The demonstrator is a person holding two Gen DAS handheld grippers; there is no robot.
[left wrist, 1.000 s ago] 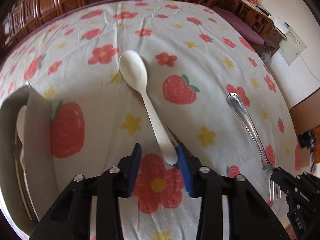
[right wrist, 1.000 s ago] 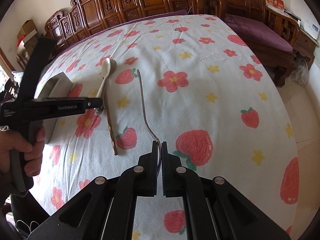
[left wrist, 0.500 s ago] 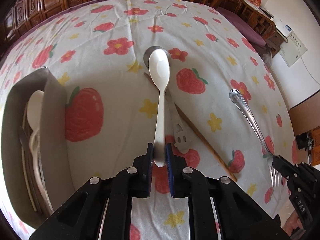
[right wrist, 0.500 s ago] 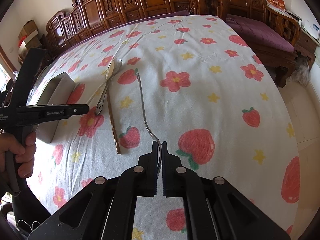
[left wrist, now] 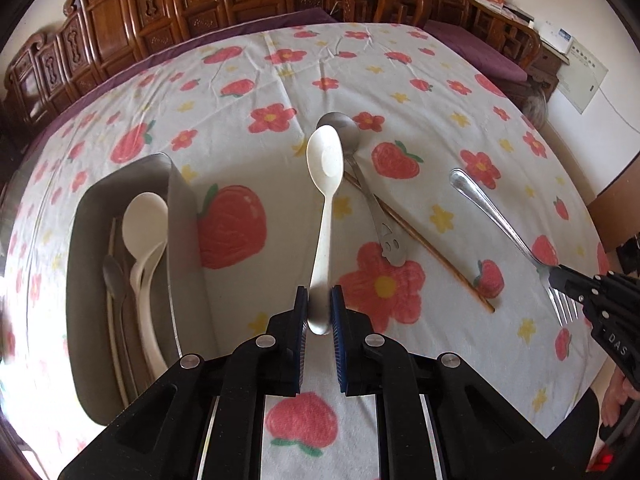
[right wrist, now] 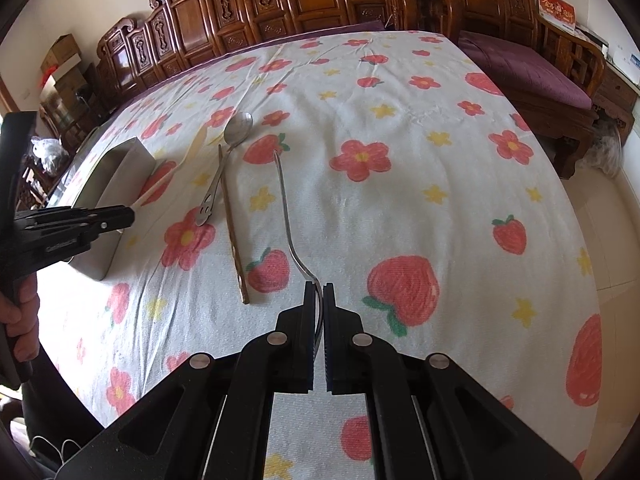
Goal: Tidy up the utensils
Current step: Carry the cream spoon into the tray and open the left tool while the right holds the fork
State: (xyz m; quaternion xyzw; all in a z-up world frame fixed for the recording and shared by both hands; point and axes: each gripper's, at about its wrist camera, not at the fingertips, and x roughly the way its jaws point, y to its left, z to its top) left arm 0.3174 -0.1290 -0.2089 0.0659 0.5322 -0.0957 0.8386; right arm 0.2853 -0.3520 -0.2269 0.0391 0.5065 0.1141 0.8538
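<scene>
Left gripper (left wrist: 319, 314): pads clamped on the handle end of a white spoon (left wrist: 325, 184). Spoon is off the cloth, bowl pointing away from the gripper, hanging over the gap between the tray and the loose cutlery.

Right gripper (right wrist: 319, 320): jaws shut on the neck of a fork (right wrist: 289, 220), tines poking out on the near side of the pads, handle running away across the cloth (right wrist: 400, 184) (white, printed with strawberries and flowers). From the left wrist view the same fork (left wrist: 496, 216) shows its handle slanting up-left and tines below the black fingers.

A hand (right wrist: 20, 316) at the left edge holds the left gripper's grip.

Left of the lifted spoon: a metal tray (left wrist: 182, 216), long and deep. Inside lie two white spoons (left wrist: 144, 224), a dark spoon (left wrist: 114, 280) and some thin sticks, hard to count.

Further out on the cloth: a steel spoon (left wrist: 360, 184) with a cut-out face in its handle end, lying across one brown chopstick (left wrist: 432, 256). The two touch; both are between the white spoon and the fork.

Beyond the table: carved wooden bench backs (right wrist: 280, 4) and a purple cushion (right wrist: 524, 68).
</scene>
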